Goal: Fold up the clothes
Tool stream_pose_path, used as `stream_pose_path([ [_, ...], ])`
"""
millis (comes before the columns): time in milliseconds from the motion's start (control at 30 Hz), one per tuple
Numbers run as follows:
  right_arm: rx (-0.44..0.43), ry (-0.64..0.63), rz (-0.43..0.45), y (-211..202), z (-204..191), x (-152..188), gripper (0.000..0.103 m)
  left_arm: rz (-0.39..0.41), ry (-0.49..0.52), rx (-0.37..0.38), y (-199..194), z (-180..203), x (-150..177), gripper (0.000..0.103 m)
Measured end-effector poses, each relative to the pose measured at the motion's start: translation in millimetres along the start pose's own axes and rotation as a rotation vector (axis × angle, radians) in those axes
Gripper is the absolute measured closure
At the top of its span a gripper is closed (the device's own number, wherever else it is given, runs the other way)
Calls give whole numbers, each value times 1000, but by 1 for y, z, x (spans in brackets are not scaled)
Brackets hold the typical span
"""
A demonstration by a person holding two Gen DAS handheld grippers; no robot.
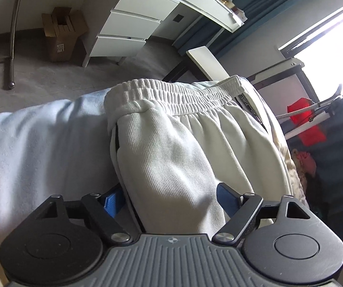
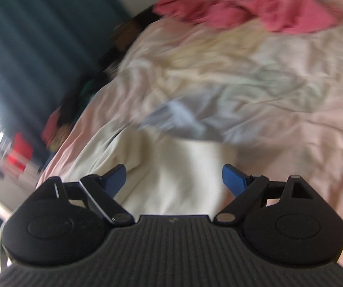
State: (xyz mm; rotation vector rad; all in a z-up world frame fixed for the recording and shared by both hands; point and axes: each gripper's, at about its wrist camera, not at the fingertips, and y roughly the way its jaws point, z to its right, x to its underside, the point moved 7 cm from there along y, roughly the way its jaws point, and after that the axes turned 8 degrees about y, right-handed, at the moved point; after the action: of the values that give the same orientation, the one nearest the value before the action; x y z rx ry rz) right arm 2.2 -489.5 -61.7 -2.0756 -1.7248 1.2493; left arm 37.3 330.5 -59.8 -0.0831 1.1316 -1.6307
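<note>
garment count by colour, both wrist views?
White: 1, pants
Light blue: 1, garment
Pink: 1, garment
Total: 3. The dark heap by the curtain is too blurred to count.

cream ribbed trousers | pale-blue garment | pink cloth | teal curtain

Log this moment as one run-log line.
task: fold clothes | left gripper: open, straddling white sweatpants | right gripper: open over cream garment | view blurred
</note>
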Motion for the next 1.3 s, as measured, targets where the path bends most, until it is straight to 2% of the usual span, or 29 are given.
stream_pose_path([
  [67, -6, 44, 0, 4, 13, -8, 15, 4, -6, 7, 1, -1, 1, 30],
  [167, 31, 77, -14, 12, 28, -10, 15, 11, -16, 10, -1, -5, 2, 37],
  [233, 53, 117, -37, 19, 38, -9, 15, 12, -37, 26, 0, -8, 0, 37],
  [300, 71, 165, -71, 26, 45, -5, 25, 16, -64, 45, -1, -12, -2, 37],
  [367, 77, 176, -103, 37, 49, -1, 31, 21, -90, 61, -1, -18, -4, 37],
  [433, 111, 208, -155, 52, 58, 8, 33, 26, -116, 74, -2, -23, -6, 37],
  [533, 77, 293, -187, 66, 65, 14, 36, 33, -152, 90, -1, -28, -8, 37],
  [600, 34, 283, -179, 69, 59, 12, 58, 44, -169, 83, 0, -30, -9, 38],
  [633, 22, 263, -178, 71, 56, 13, 64, 49, -176, 79, 1, -30, -10, 39],
  [700, 49, 217, -146, 72, 51, 10, 92, 59, -184, 69, 4, -31, -13, 47],
  [733, 49, 211, -138, 72, 49, 10, 93, 61, -186, 72, 5, -31, -14, 49],
  [767, 40, 218, -130, 71, 48, 8, 97, 63, -188, 75, 6, -31, -15, 55],
  [800, 31, 225, -122, 70, 47, 5, 97, 65, -187, 77, 6, -31, -16, 63],
  [833, 15, 219, -106, 67, 43, 3, 97, 63, -176, 77, 6, -31, -16, 67],
  [900, -24, 199, -60, 59, 36, -5, 98, 60, -157, 77, 5, -30, -17, 87],
  [1000, -79, 211, -15, 45, 33, -15, 98, 77, -149, 78, -3, -30, -19, 91],
  [1100, -104, 186, 9, 42, 15, -26, 98, 118, -172, 135, -27, -29, -26, 92],
  [1200, -116, 139, 28, 44, -12, -40, 98, 137, -132, 170, -45, -13, -38, 92],
  [1300, -128, 91, 46, 46, -40, -53, 98, 135, -78, 179, -50, 22, -65, 92],
])
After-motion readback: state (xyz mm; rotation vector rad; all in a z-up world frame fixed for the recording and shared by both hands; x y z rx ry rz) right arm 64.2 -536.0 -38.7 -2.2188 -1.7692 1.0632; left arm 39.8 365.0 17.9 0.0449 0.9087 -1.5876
